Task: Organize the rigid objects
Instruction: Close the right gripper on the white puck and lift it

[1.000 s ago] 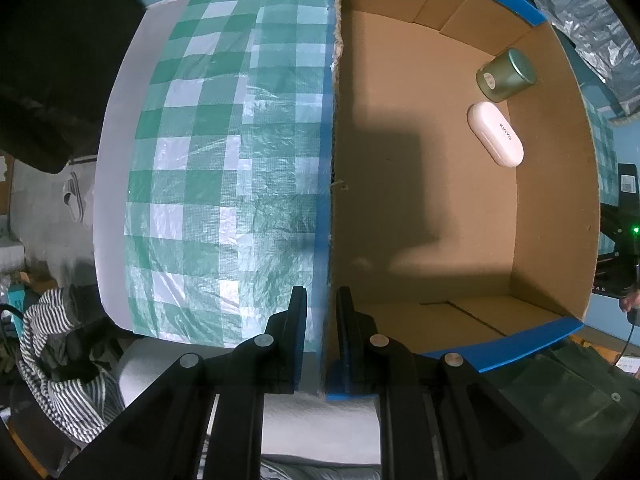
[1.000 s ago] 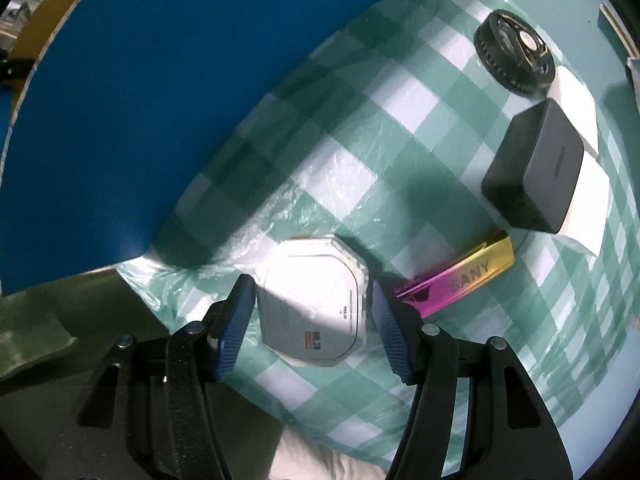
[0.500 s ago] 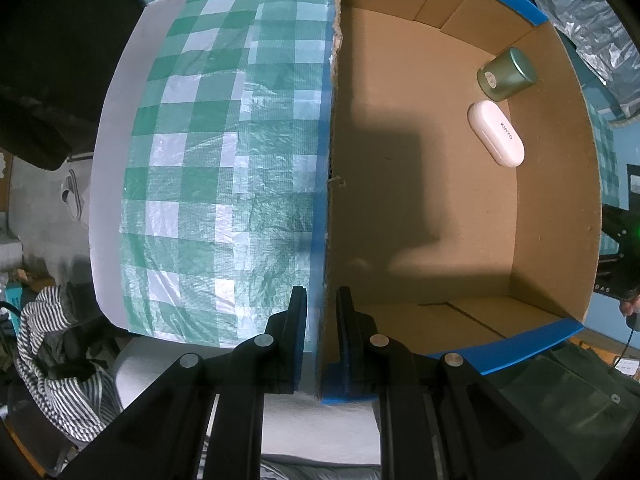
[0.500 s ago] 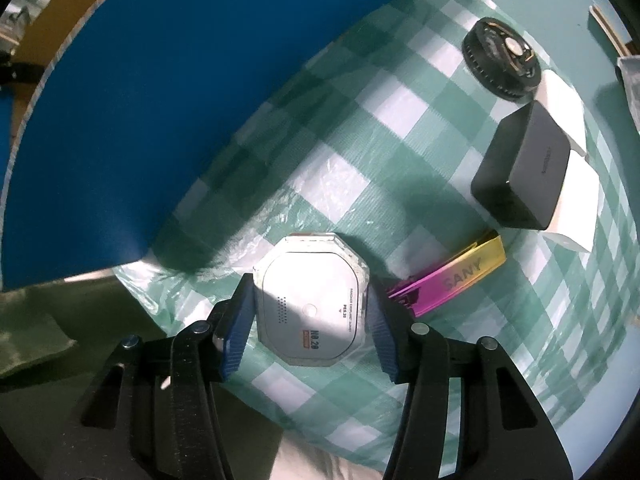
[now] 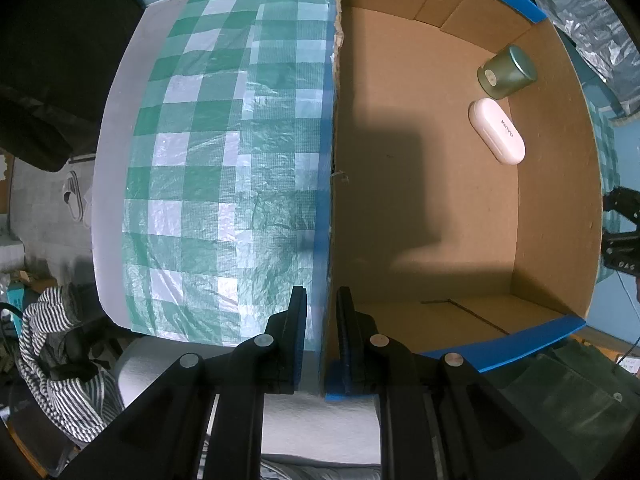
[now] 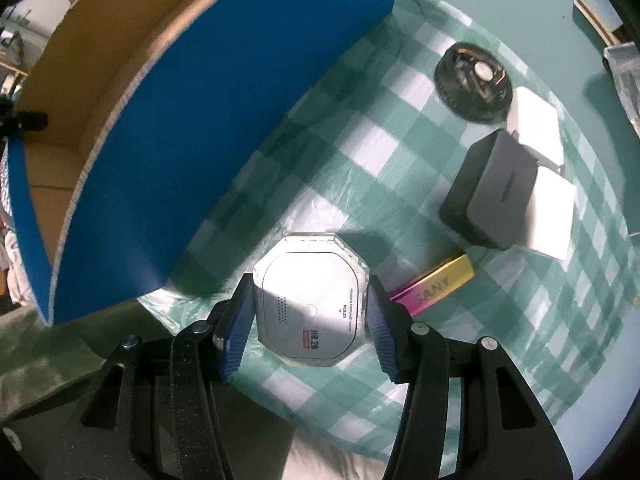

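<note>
My left gripper (image 5: 322,300) points down and is shut on the side wall (image 5: 334,120) of an open cardboard box, one jaw inside and one outside. On the box floor lie a green cylinder (image 5: 506,72) and a white oval case (image 5: 496,131). My right gripper (image 6: 310,282) is shut on a white octagonal case (image 6: 308,320), its blue pads pressing both sides, held just above the green checked cloth (image 6: 360,152). Beside it on the cloth lie a pink-yellow bar (image 6: 436,284), a grey box (image 6: 488,196) and a black round fan (image 6: 474,80).
The box's blue outer wall (image 6: 200,140) rises close on the left of the right gripper. Two white blocks (image 6: 536,132) sit against the grey box. A silver bag (image 5: 592,28) lies beyond the box. Striped fabric (image 5: 52,360) hangs below the table edge.
The right jaws came in onto the octagonal case and lifted it off the cloth; more of the box's rim now shows. The left gripper has stayed on the box wall.
</note>
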The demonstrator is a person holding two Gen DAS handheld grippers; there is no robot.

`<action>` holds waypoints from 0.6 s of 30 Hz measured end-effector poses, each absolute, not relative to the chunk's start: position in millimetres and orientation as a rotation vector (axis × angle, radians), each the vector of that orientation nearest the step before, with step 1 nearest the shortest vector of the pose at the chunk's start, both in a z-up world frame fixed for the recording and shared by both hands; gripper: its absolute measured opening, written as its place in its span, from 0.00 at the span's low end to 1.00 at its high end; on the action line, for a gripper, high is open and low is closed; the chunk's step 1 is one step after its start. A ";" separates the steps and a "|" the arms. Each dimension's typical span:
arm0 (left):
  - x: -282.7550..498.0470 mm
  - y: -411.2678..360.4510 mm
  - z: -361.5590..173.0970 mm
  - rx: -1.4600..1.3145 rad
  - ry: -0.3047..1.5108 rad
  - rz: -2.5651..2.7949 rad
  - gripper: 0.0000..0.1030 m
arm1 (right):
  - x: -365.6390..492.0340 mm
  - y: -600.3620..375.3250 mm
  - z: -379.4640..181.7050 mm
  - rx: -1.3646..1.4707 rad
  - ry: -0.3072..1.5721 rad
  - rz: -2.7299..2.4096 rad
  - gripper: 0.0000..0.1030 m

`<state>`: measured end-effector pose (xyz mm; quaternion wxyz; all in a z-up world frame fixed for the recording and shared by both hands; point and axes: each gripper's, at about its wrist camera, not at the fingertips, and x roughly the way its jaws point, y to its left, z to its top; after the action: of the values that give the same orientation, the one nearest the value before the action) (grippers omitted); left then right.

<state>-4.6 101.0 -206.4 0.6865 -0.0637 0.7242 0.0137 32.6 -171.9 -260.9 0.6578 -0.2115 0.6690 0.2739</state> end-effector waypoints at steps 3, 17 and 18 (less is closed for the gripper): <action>-4.5 100.9 -206.1 -0.142 1.623 0.034 0.14 | 37.8 -166.1 -248.5 -0.466 1.512 0.618 0.52; -0.2 99.8 -204.8 -0.135 1.622 0.022 0.14 | 64.6 -158.3 -203.5 -0.451 1.445 0.642 0.52; 0.0 99.8 -204.4 -0.135 1.620 0.020 0.14 | 66.4 -155.1 -199.4 -0.456 1.440 0.648 0.52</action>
<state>0.0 99.8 -204.4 0.6873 -0.0601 0.7238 0.0090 66.4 -155.1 -199.4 0.6810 -0.2032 0.6416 0.2887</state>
